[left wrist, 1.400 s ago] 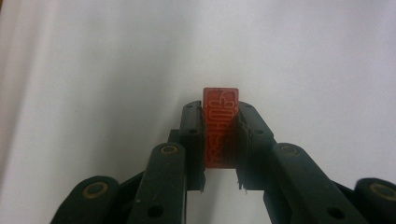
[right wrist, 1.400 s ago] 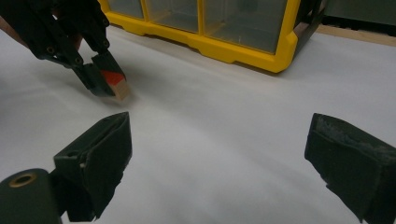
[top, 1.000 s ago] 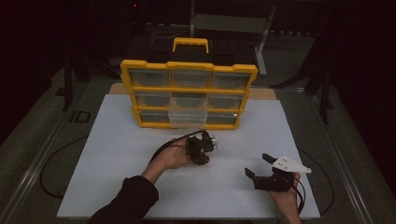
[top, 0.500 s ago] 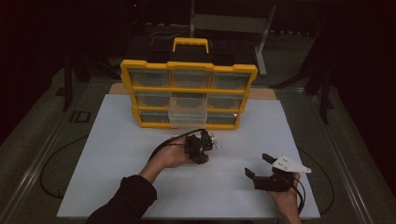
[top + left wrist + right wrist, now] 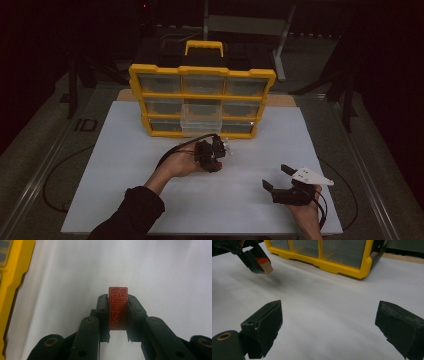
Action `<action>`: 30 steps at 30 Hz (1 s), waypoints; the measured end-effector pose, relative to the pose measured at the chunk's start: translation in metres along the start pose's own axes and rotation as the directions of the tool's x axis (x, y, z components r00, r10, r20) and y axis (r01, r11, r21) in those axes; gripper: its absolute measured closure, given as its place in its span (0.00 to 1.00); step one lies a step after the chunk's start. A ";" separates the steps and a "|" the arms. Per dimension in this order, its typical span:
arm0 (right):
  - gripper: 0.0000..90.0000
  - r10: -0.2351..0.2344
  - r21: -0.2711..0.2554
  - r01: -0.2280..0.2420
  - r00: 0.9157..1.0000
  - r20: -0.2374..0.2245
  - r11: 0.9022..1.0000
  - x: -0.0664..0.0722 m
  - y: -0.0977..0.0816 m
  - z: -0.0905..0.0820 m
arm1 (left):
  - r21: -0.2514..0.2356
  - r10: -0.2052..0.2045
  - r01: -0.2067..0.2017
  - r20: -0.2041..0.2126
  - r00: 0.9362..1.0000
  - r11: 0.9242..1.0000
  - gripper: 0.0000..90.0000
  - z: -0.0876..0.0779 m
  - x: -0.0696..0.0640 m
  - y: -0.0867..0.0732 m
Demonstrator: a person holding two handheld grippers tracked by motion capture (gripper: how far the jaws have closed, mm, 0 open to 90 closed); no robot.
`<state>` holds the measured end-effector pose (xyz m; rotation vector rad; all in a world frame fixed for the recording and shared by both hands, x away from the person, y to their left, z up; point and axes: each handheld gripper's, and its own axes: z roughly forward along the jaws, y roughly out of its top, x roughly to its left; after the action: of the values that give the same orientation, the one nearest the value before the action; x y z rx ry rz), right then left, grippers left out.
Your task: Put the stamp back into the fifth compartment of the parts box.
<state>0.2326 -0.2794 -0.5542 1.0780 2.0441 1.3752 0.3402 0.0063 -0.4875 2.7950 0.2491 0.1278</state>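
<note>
A yellow parts organizer point(image 5: 202, 102) with clear drawers stands at the back of a white table point(image 5: 115, 165), one clear drawer point(image 5: 201, 125) pulled out at bottom centre, likely to give or take small parts. In front of it the left gripper point(image 5: 216, 154) hangs above the table, its jaws clamped on a small red stamped block point(image 5: 118, 307). Farther right, the right gripper point(image 5: 278, 179) rests low, jaws wide apart and empty, seemingly waiting.

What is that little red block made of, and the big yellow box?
The red block looks like wood: matt red face with raised carved marks, pale bare side in the right gripper view. The yellow box looks like smooth moulded plastic, with clear, slightly shiny drawers.
</note>
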 end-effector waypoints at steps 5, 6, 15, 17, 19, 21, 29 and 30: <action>0.08 -0.001 -0.001 0.001 1.000 0.001 1.000 0.000 0.000 0.000 | -0.005 0.006 -0.006 -0.003 1.000 1.000 0.84 -0.005 0.000 0.000; 0.08 -0.002 0.001 0.002 1.000 0.001 1.000 0.000 0.000 0.000 | -0.009 0.003 -0.003 -0.004 1.000 1.000 0.84 -0.007 0.000 0.000; 0.08 0.001 0.001 -0.001 1.000 0.001 1.000 0.000 0.000 0.000 | -0.004 0.013 -0.013 -0.003 1.000 1.000 0.84 -0.013 0.000 0.001; 0.08 0.002 -0.002 -0.002 1.000 0.000 1.000 0.000 0.000 0.000 | -0.007 0.013 -0.013 -0.005 1.000 1.000 0.84 -0.015 0.001 0.001; 0.08 0.003 -0.003 -0.003 1.000 0.000 1.000 -0.001 0.000 0.000 | -0.011 0.016 -0.016 -0.008 1.000 1.000 0.84 -0.017 0.001 0.001; 0.08 0.005 -0.003 -0.005 1.000 0.000 1.000 -0.001 0.000 0.000 | -0.013 0.017 -0.017 -0.007 1.000 1.000 0.84 -0.018 0.001 0.001; 0.08 0.004 -0.004 -0.004 1.000 0.000 1.000 -0.001 0.000 -0.001 | -0.017 0.023 -0.024 -0.010 1.000 1.000 0.84 -0.028 0.002 0.002; 0.08 0.004 -0.003 -0.004 1.000 0.000 1.000 0.000 0.000 0.000 | -0.014 0.028 -0.028 -0.011 1.000 1.000 0.84 -0.029 0.002 0.002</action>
<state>0.2325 -0.2800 -0.5541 1.0813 2.0403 1.3799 0.3391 0.0141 -0.4593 2.7851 0.2106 0.1509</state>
